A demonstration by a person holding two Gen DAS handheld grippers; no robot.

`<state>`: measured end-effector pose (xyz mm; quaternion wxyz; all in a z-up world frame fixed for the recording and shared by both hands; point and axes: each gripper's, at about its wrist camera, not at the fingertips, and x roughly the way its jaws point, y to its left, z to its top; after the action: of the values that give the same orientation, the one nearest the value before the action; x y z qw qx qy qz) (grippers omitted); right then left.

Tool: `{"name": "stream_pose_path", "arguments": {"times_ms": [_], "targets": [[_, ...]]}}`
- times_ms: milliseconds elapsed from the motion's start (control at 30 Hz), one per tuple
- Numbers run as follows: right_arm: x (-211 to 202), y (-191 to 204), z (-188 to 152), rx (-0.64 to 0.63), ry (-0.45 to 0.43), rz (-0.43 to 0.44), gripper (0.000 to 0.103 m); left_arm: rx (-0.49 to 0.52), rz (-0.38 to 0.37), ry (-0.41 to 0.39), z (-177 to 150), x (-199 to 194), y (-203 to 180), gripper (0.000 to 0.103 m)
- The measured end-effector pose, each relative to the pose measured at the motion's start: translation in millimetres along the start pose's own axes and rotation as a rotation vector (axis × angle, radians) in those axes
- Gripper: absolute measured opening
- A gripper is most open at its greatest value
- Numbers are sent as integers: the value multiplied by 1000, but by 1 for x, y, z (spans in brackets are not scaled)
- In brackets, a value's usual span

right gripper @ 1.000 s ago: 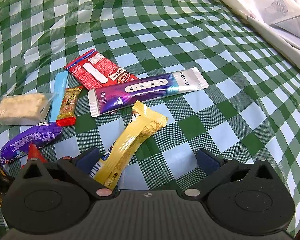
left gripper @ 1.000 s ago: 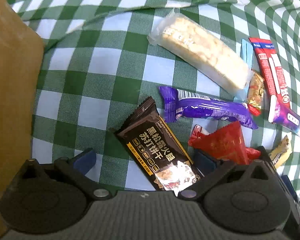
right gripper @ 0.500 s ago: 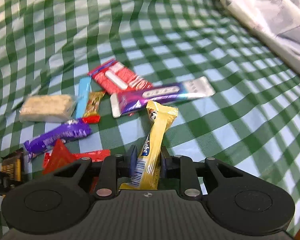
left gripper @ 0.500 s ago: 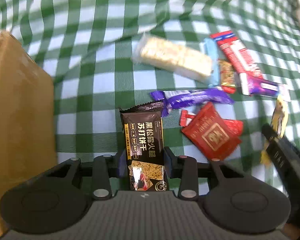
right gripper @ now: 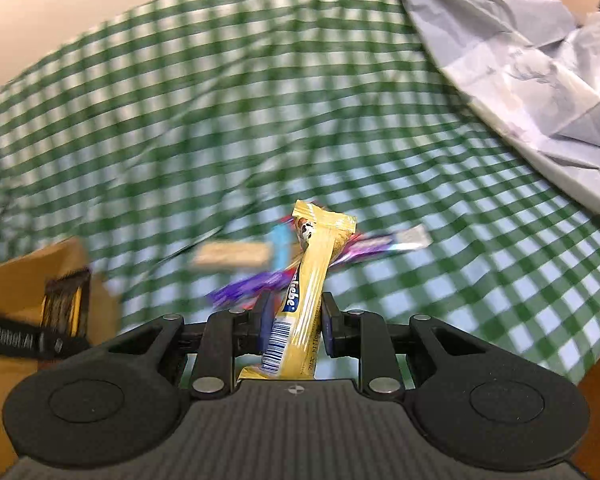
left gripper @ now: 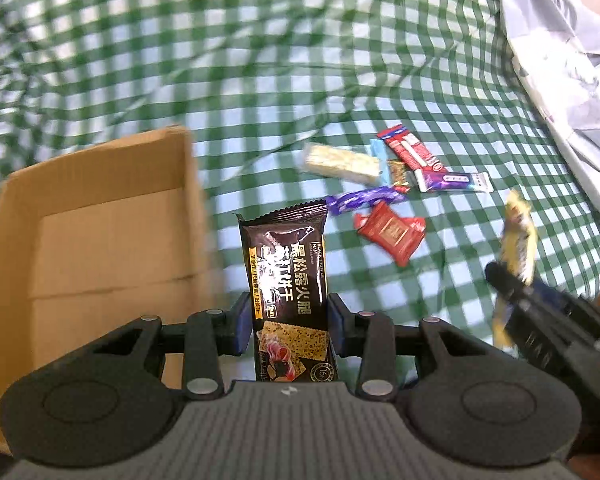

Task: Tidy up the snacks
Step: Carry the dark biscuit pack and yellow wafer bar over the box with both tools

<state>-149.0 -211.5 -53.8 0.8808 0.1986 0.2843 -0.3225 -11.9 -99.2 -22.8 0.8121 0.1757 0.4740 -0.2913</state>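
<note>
Left gripper [left gripper: 288,330] clamped on a black cracker packet [left gripper: 286,280], pads against both long edges, packet upright and clear of the checked cloth [left gripper: 260,60]. Right gripper [right gripper: 294,322] narrowed onto a yellow snack bar [right gripper: 306,280], bar tilted slightly, lower end tucked behind the gripper body.

Open cardboard box [left gripper: 100,240] just left of the left gripper, its near wall beside the packet, floor bare where visible. Ahead and to the right, on the cloth: pale rice bar [left gripper: 342,162], red wrapper [left gripper: 410,150], silver-purple stick [left gripper: 452,180], purple bar [left gripper: 364,198], red square sachet [left gripper: 390,232], all near one another. Right gripper also visible at the right edge of the left view. Crumpled grey sheet [right gripper: 520,60] at far right, well apart. Bare cloth between box and snack cluster.
</note>
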Motion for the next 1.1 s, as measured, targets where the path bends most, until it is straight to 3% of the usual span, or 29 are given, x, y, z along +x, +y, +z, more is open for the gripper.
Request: {"name": "stream_pose_path", "arguments": {"times_ms": [433,700,1100], "targets": [[-111,131,-72,-157,149,292,26,-128,131,-46,-125,-99,122,43],[-148,180,-93,-295,131,301,26,-184,131,-95,-173,-129,164,43],[-170,199,-104,-379,96,279,26,-220,97,-120,-187,-139,178,43]]}}
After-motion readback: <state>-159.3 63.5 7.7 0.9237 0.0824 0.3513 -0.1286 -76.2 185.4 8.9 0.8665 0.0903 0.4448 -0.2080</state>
